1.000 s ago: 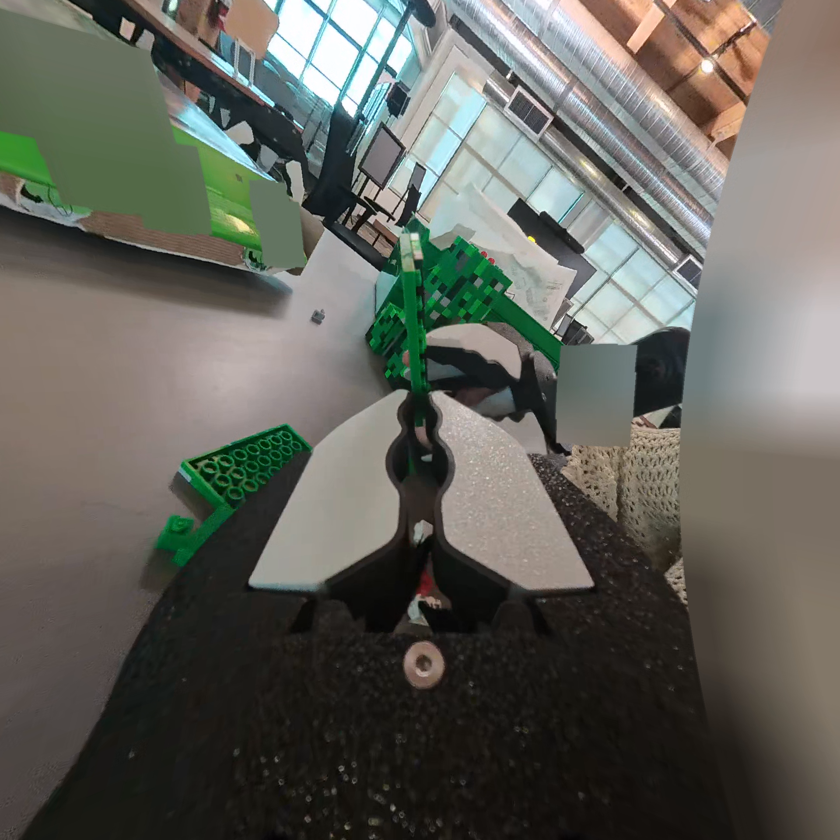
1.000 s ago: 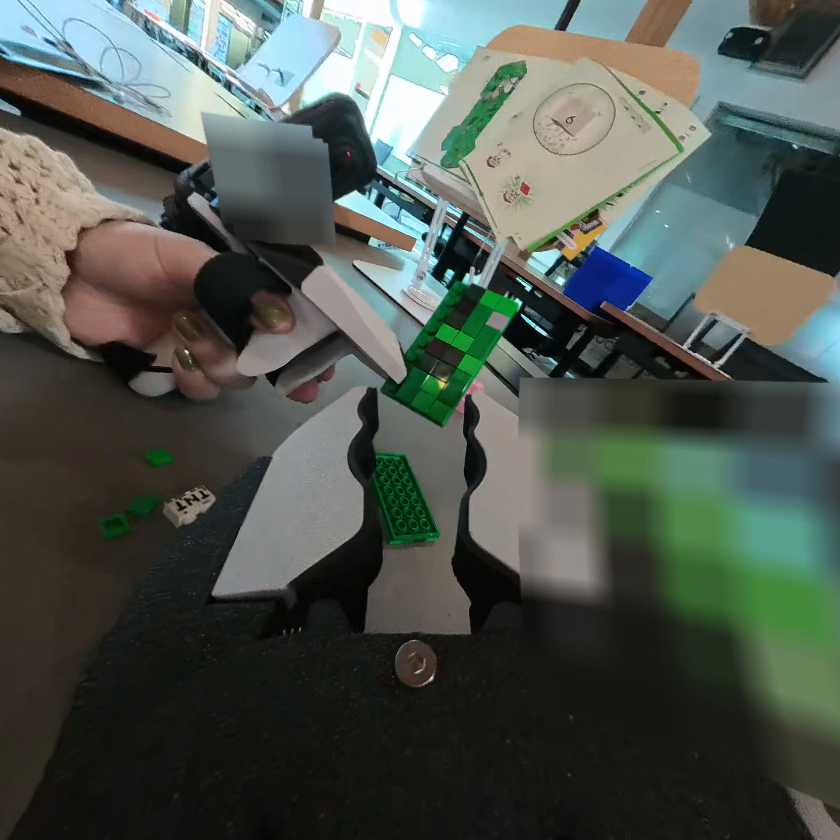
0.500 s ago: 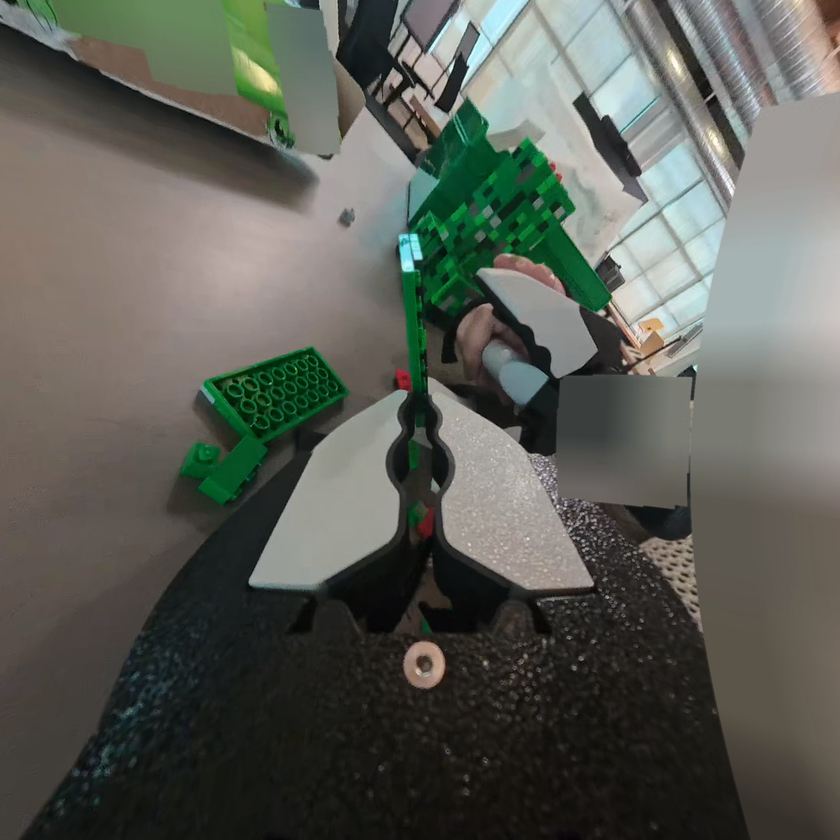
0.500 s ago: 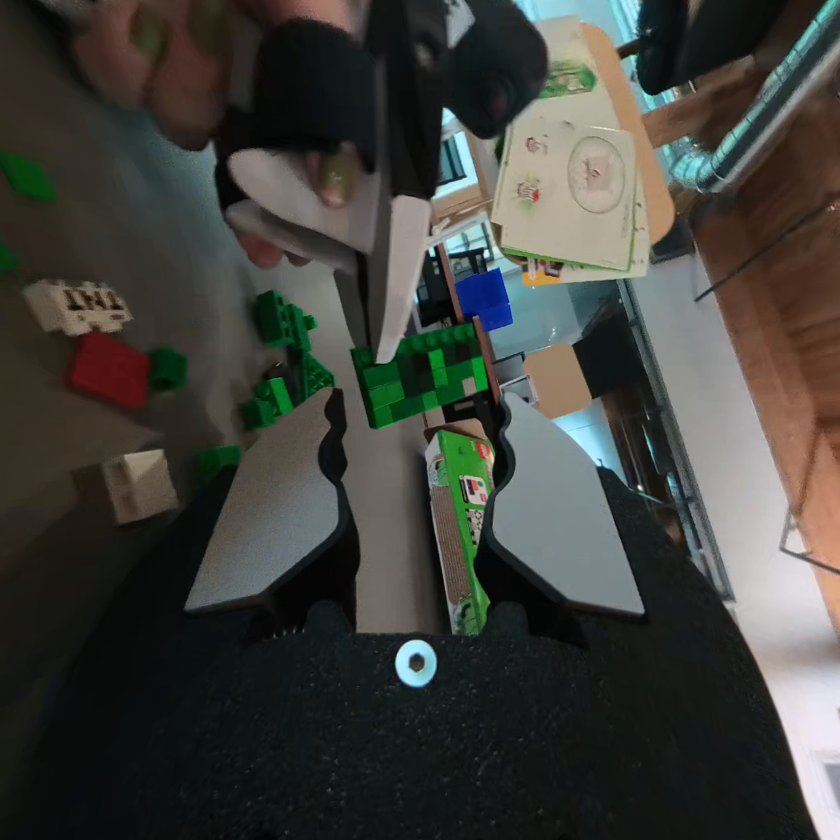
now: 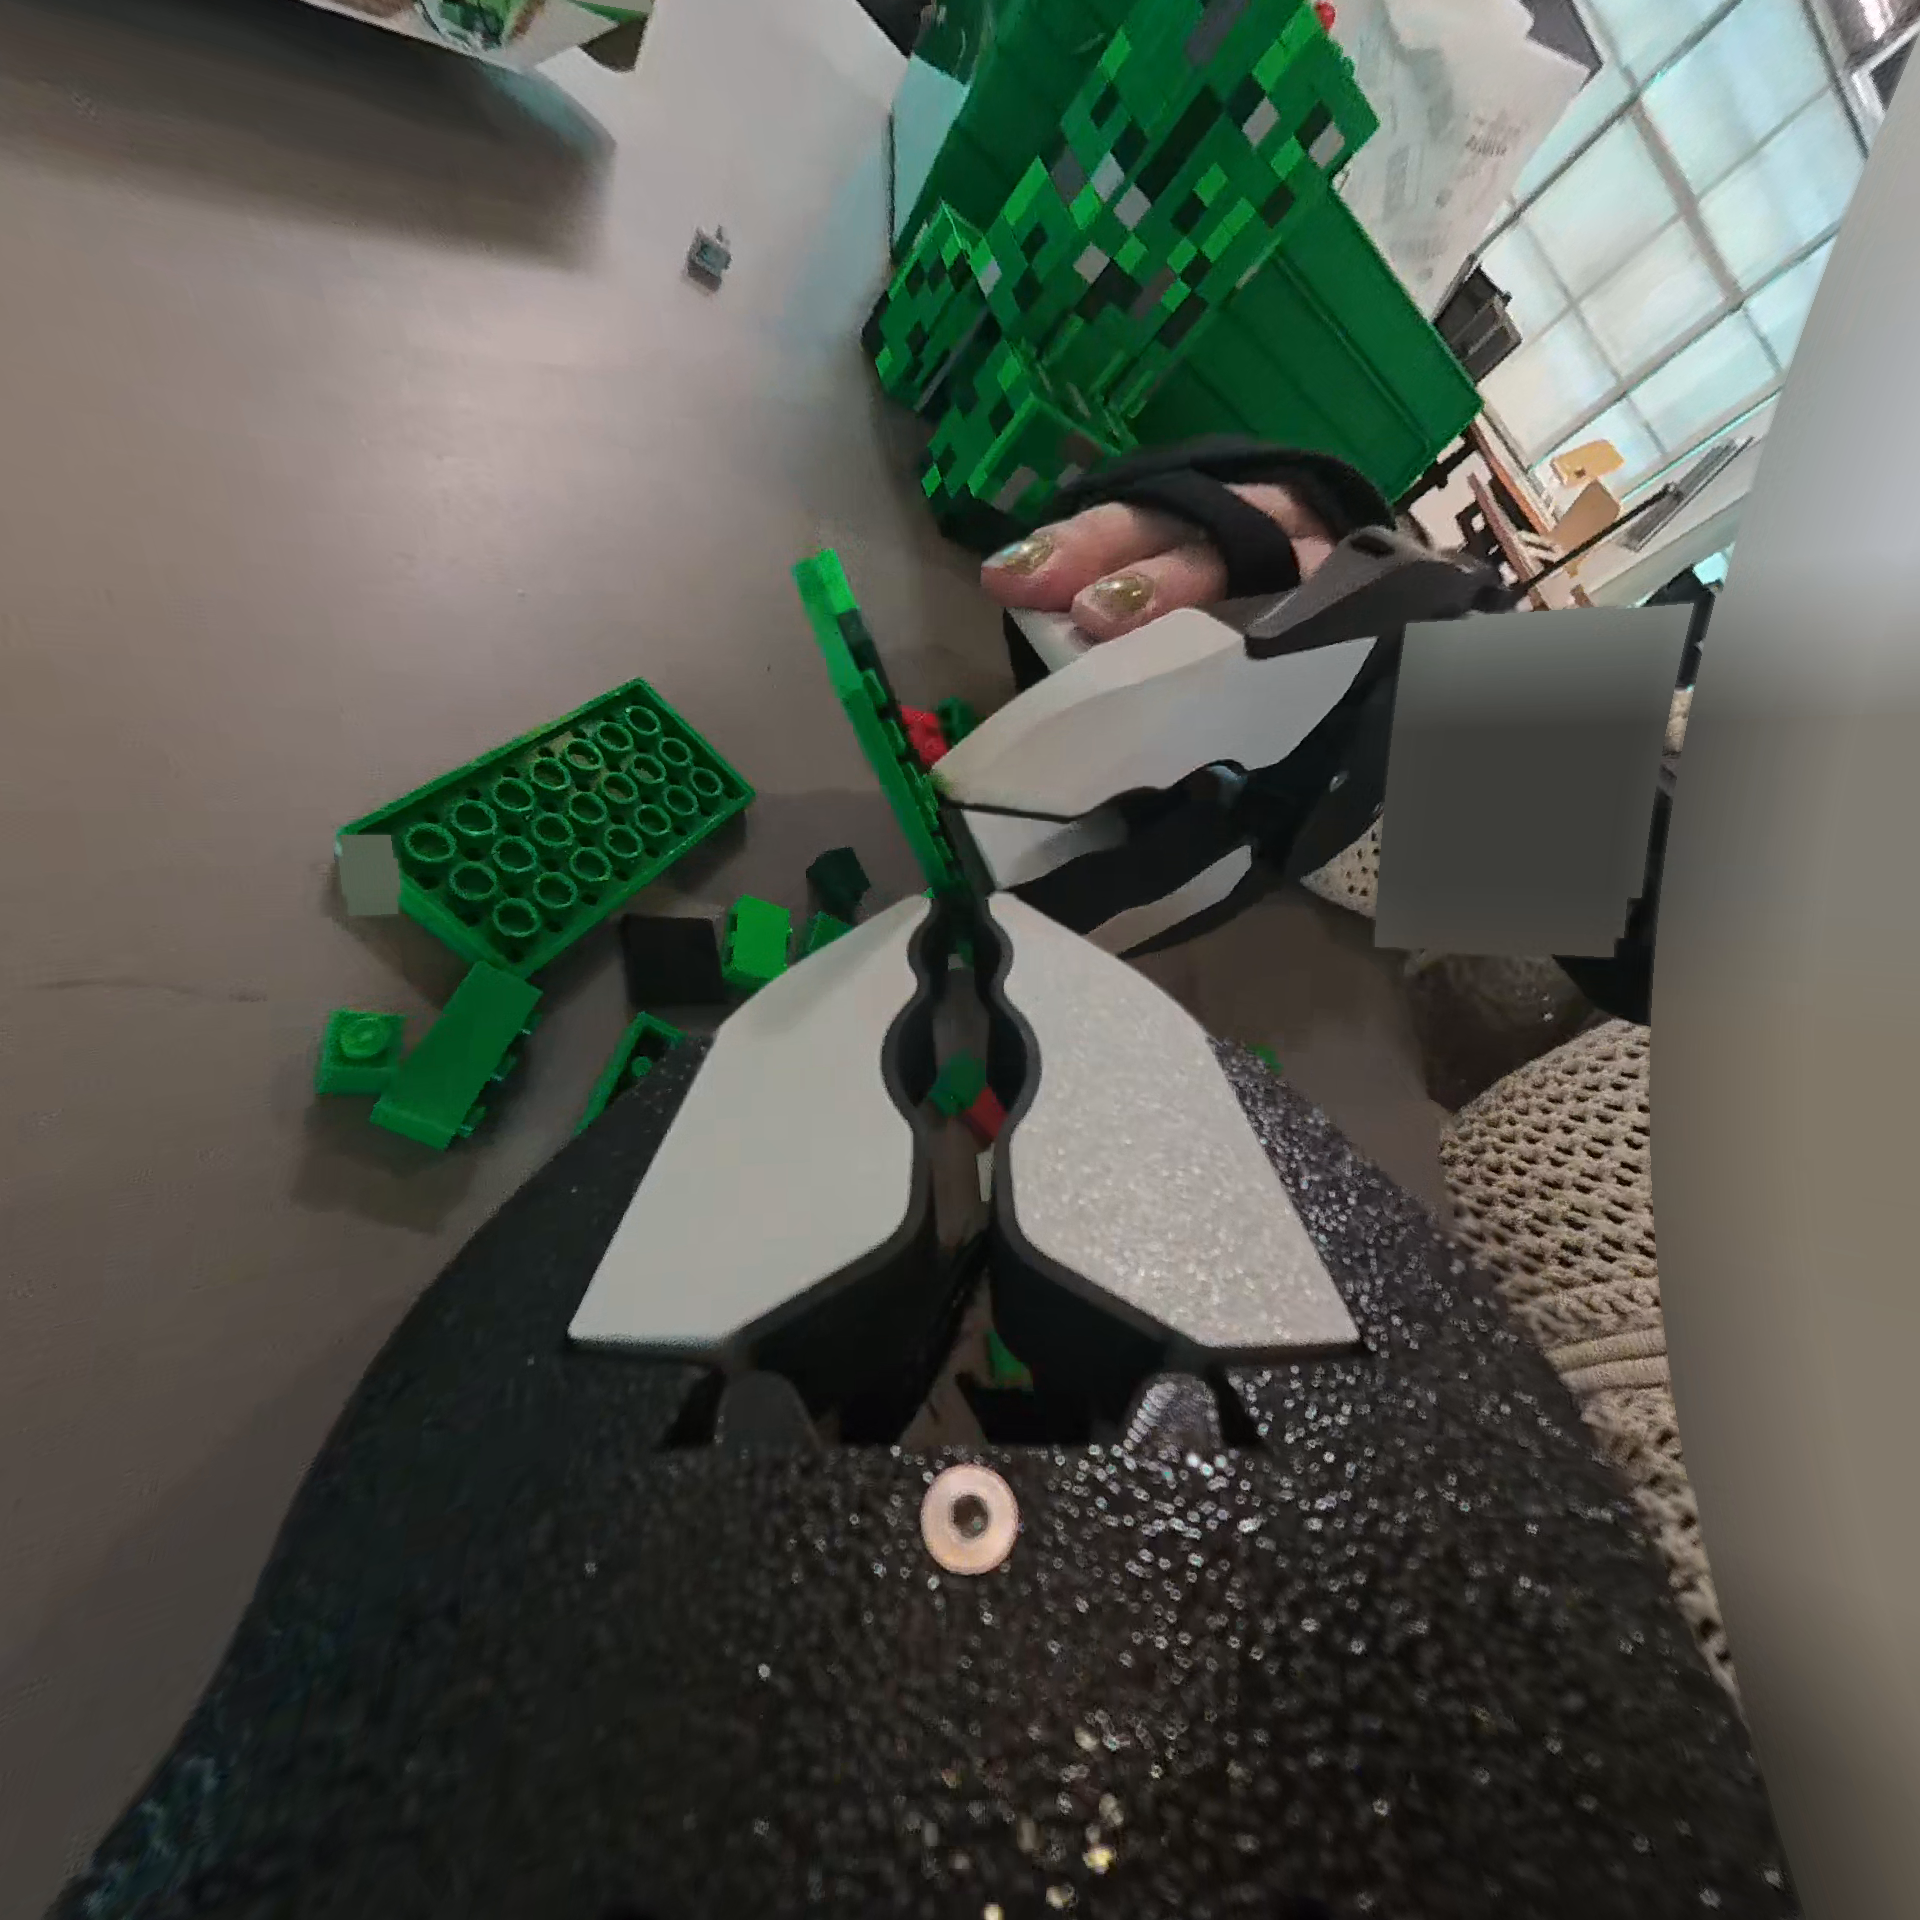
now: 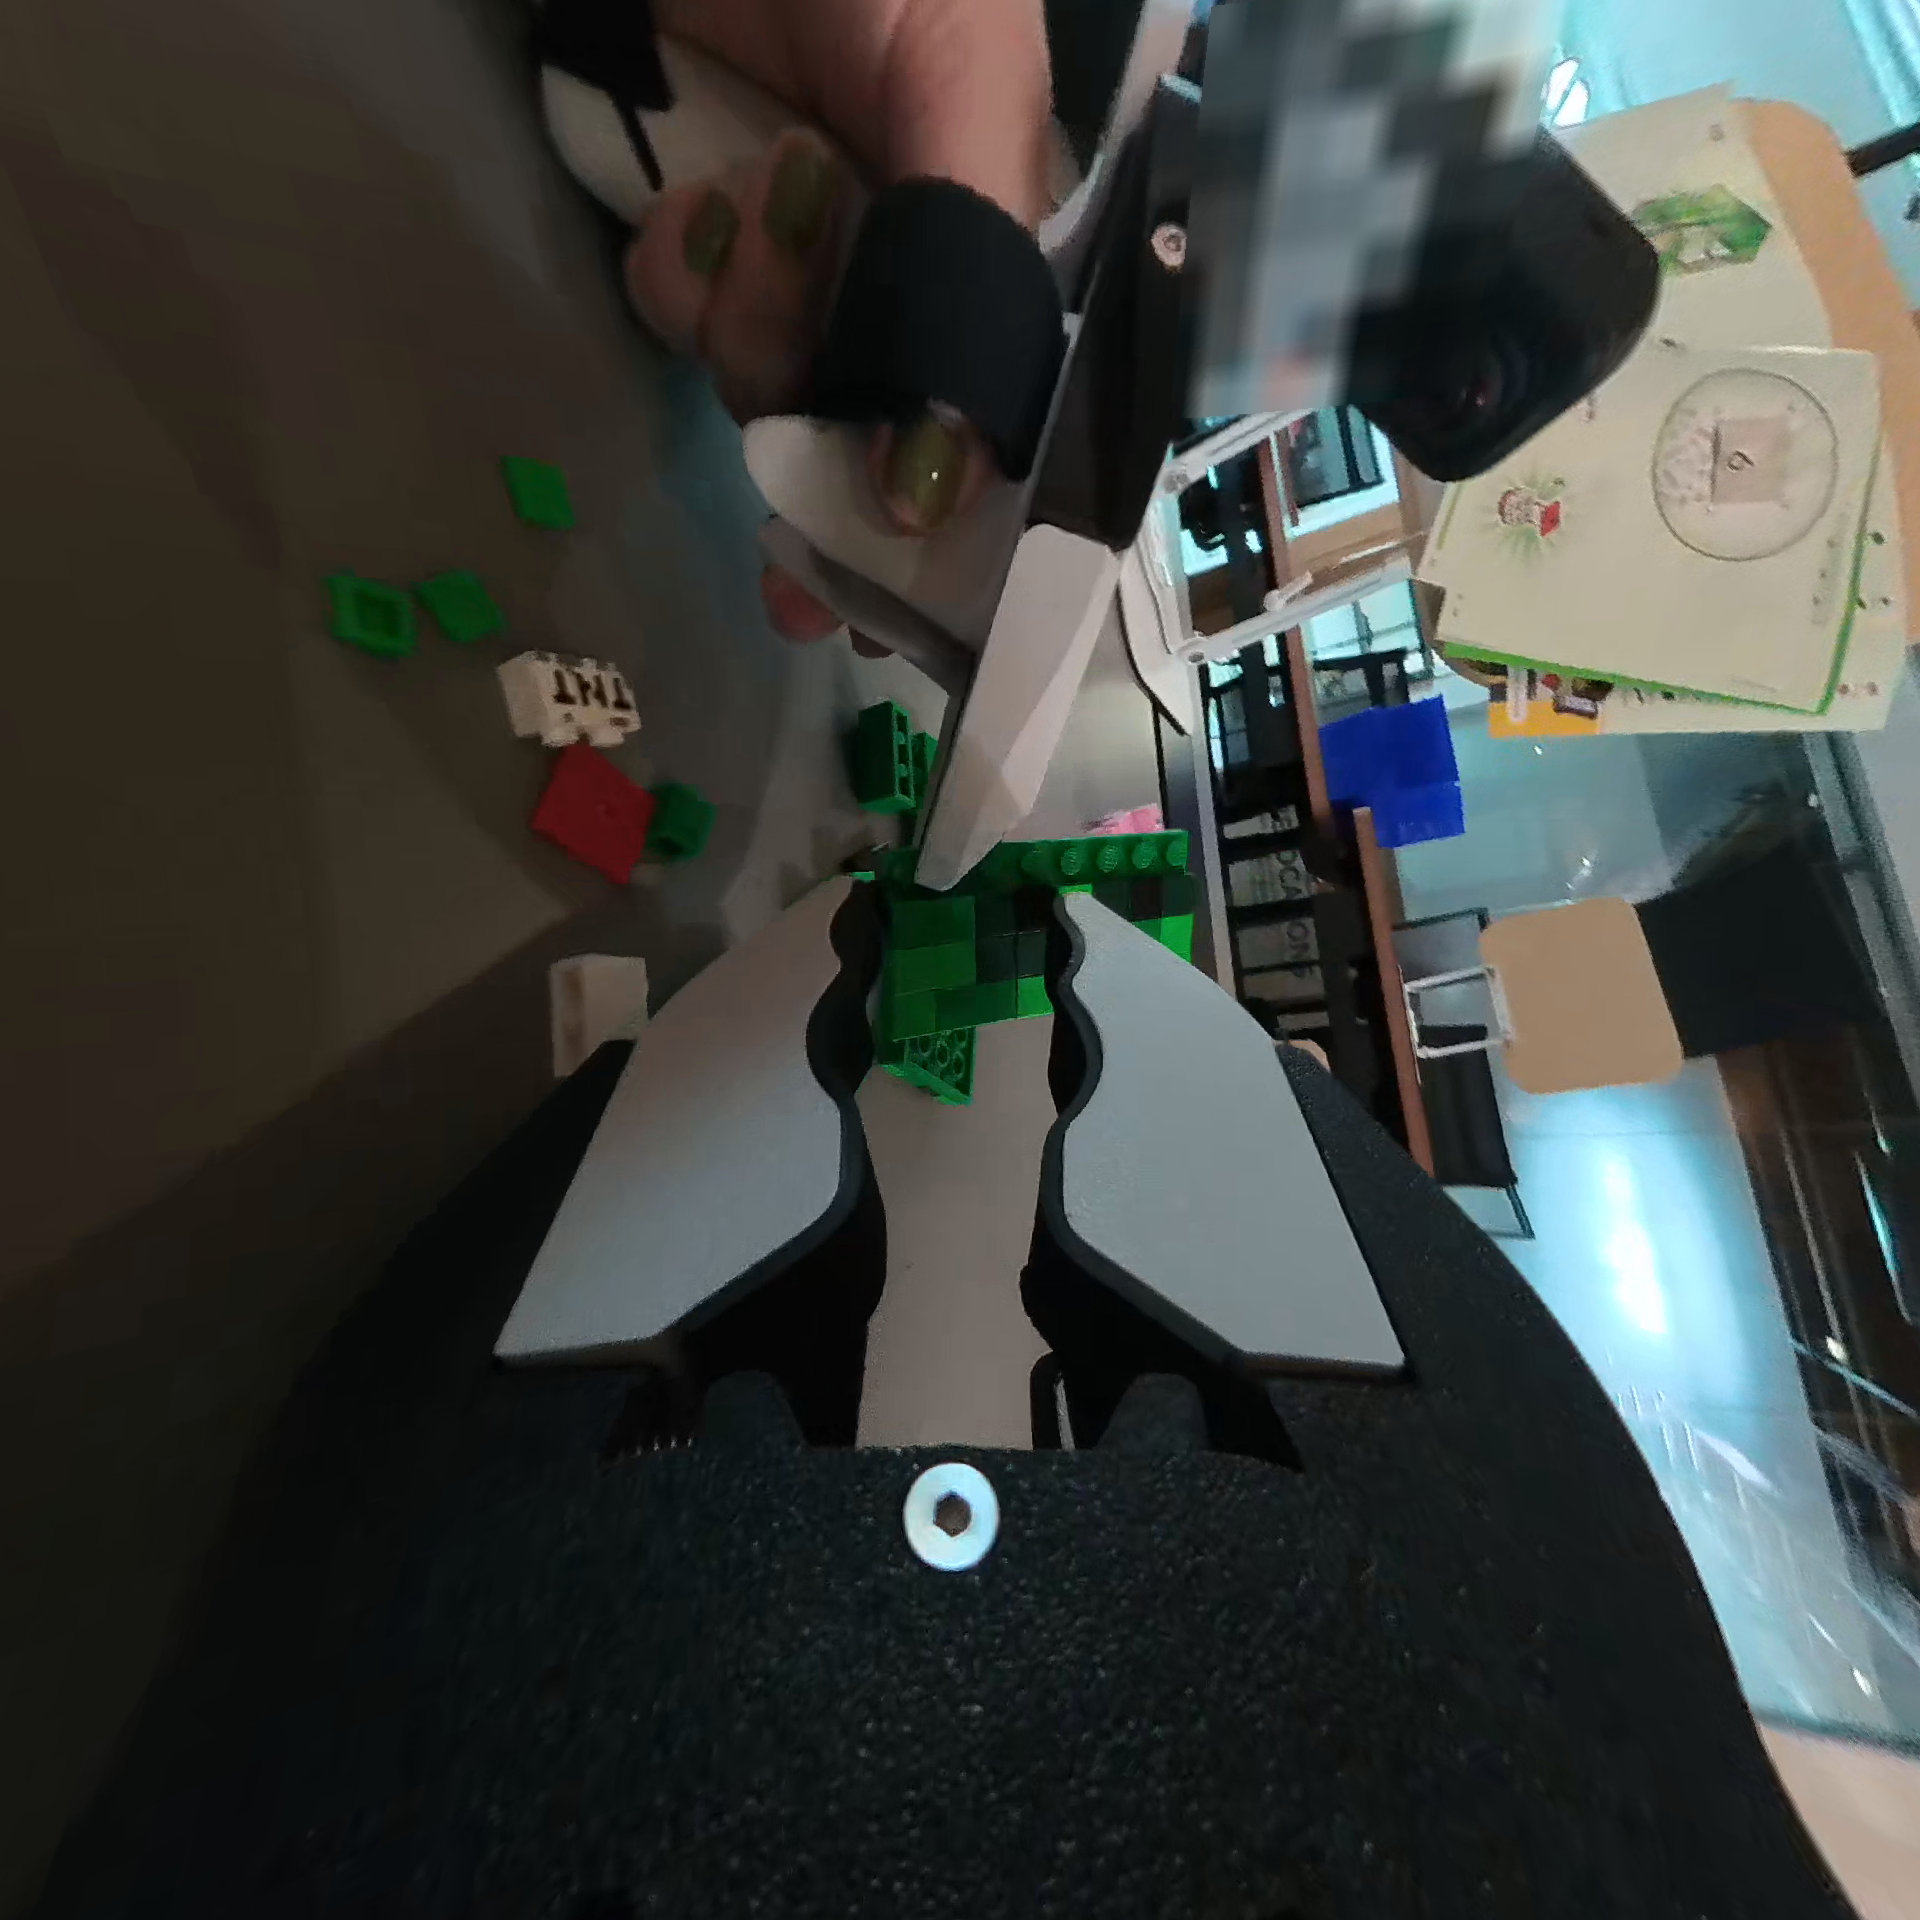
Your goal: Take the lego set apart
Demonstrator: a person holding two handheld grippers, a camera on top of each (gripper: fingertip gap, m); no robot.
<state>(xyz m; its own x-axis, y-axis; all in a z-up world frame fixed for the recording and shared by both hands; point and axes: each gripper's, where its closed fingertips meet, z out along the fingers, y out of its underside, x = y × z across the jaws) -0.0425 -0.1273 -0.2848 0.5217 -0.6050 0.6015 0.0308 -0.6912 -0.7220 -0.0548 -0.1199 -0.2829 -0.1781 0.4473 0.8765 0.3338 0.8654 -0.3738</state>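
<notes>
My left gripper [image 5: 961,909] is shut on the lower edge of a thin green lego panel [image 5: 868,727], which I see edge-on and standing up from the jaws. In the right wrist view the same panel [image 6: 956,966] faces the camera, covered with green and dark tiles. My right gripper [image 6: 956,909] is open, its fingertips right at the panel's tiled face. It also shows in the left wrist view [image 5: 966,831], touching the panel from the right. The left gripper [image 6: 930,868] comes down from above there.
On the grey table lie a green plate, underside up [image 5: 551,821], small green pieces [image 5: 447,1049] and a black piece [image 5: 675,956]. A large green pixel-patterned build [image 5: 1122,239] stands behind. A white lettered brick [image 6: 566,696], a red tile [image 6: 592,810] and green tiles [image 6: 447,608] lie left.
Both grippers have tilted down toward the table. The right gripper has moved in to the panel and its jaws have narrowed. The left gripper still holds the panel.
</notes>
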